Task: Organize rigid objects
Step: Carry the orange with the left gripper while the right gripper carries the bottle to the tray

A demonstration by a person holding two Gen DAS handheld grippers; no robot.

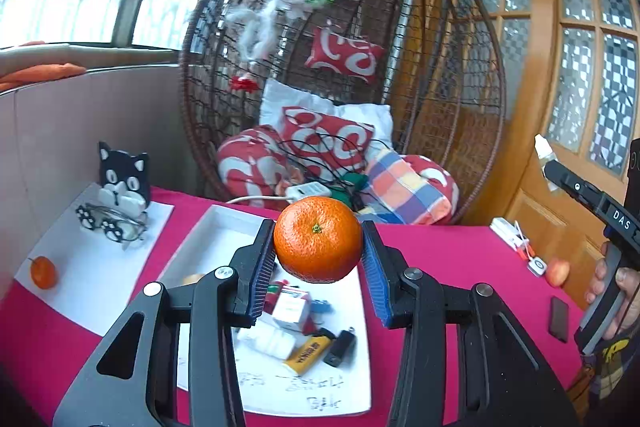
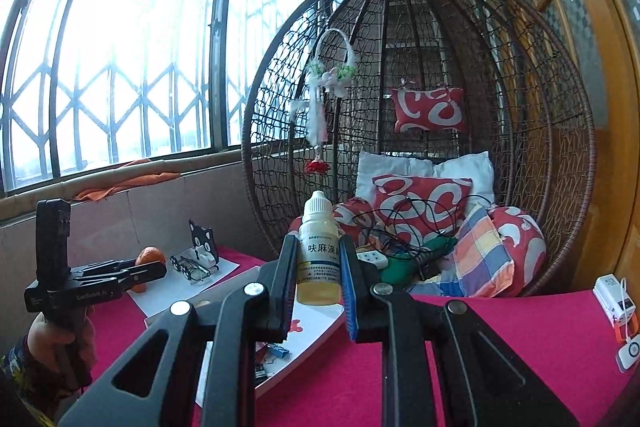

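My left gripper (image 1: 318, 241) is shut on an orange tangerine (image 1: 318, 239) and holds it in the air above a white tray (image 1: 224, 227). In the tray lie a red-and-white box (image 1: 290, 307), a yellow lighter (image 1: 308, 355), a small black piece (image 1: 340, 347) and a white bottle (image 1: 272, 341). My right gripper (image 2: 318, 267) is shut on a small dropper bottle (image 2: 318, 259) with a white cap and yellowish liquid, upright over the tray's right side (image 2: 320, 327). Each gripper also shows in the other view: the right gripper (image 1: 554, 169) at the far right, the left gripper (image 2: 154, 269) at the left with its tangerine (image 2: 150, 255).
A second tangerine (image 1: 43, 271) lies on white paper (image 1: 92, 267) at the left, by a cat-shaped stand (image 1: 122, 175) with glasses (image 1: 112, 225). On the red cloth to the right are a small reddish fruit (image 1: 557, 271), a dark flat piece (image 1: 559, 319) and white gadgets (image 2: 612, 295). A wicker hanging chair (image 2: 420, 107) stands behind.
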